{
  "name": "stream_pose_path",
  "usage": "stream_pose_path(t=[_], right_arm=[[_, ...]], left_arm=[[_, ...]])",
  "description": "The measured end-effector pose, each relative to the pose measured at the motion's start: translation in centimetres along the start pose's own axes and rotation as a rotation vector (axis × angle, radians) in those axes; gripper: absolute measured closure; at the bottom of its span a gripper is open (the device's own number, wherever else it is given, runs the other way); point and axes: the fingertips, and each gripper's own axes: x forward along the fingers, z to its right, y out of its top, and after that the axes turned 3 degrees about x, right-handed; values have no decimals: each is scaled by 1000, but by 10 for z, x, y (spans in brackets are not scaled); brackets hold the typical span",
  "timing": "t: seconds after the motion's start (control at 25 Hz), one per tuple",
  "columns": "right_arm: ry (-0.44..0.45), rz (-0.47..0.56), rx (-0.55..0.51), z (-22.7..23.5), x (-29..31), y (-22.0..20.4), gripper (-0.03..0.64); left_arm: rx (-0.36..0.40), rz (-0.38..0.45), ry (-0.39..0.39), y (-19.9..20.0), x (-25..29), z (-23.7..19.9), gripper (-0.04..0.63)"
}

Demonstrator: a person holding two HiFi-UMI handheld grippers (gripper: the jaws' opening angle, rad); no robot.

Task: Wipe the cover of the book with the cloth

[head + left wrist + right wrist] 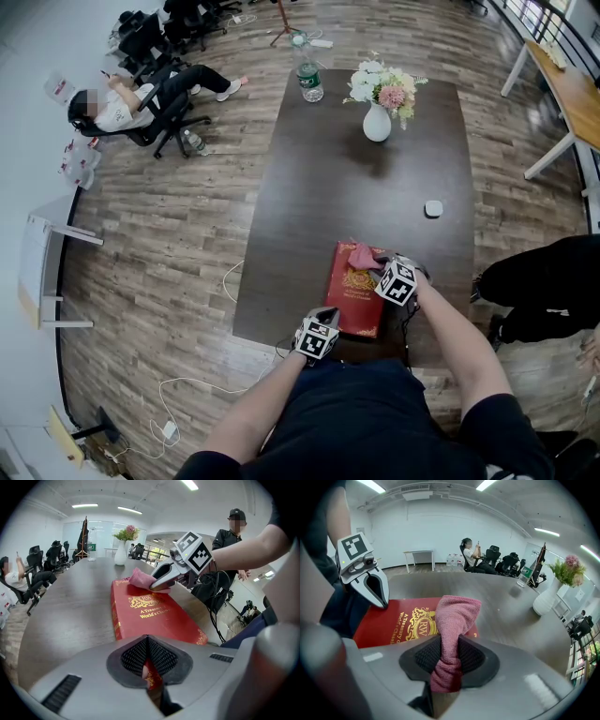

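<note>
Red hardcover book with gold lettering (pixel 356 302) lies flat on the dark brown tabletop (pixel 309 187), at the near edge, right in front of the person.

Left hand-held gripper (pixel 149 667) is clamped on the book's near end. Red cover with gold print sits between its pads, so it's the anchor.

Right hand-held gripper (pixel 447 663) is closed on a bunched pink microfibre cloth (pixel 457 613). The cloth's free end lies on the far part of the cover, by the gold crest.

My read: the wipe is under way. The title band and the near half aren't under the cloth right now. Can't tell how much is already done.

Doing this step well:
- Hold the left clamp firm and low, since the book looks likely to skate on that smooth top.
- Tilt the right gripper so the cloth touches the cover, not the jaw tips. Hard tips could scuff the gold print.
- Use long straight strokes along the book's length, in overlapping lanes from spine side to open side.
- The cloth is bunched narrow, so the contact patch is small. Plan more passes, or let more cloth drape.
- Stop each stroke short of the left gripper, as the two sit near each other and could collide.
- The patch under the left jaws needs a re-grip to reach.
</note>
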Motion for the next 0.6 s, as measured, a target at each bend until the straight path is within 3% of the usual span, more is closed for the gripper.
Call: stream_pose_path(t=[0.6], right_arm=[[-14,-1,23,3,-11,-14,509]], left_arm=[[1,-1,-2,-1,0,0,600]])
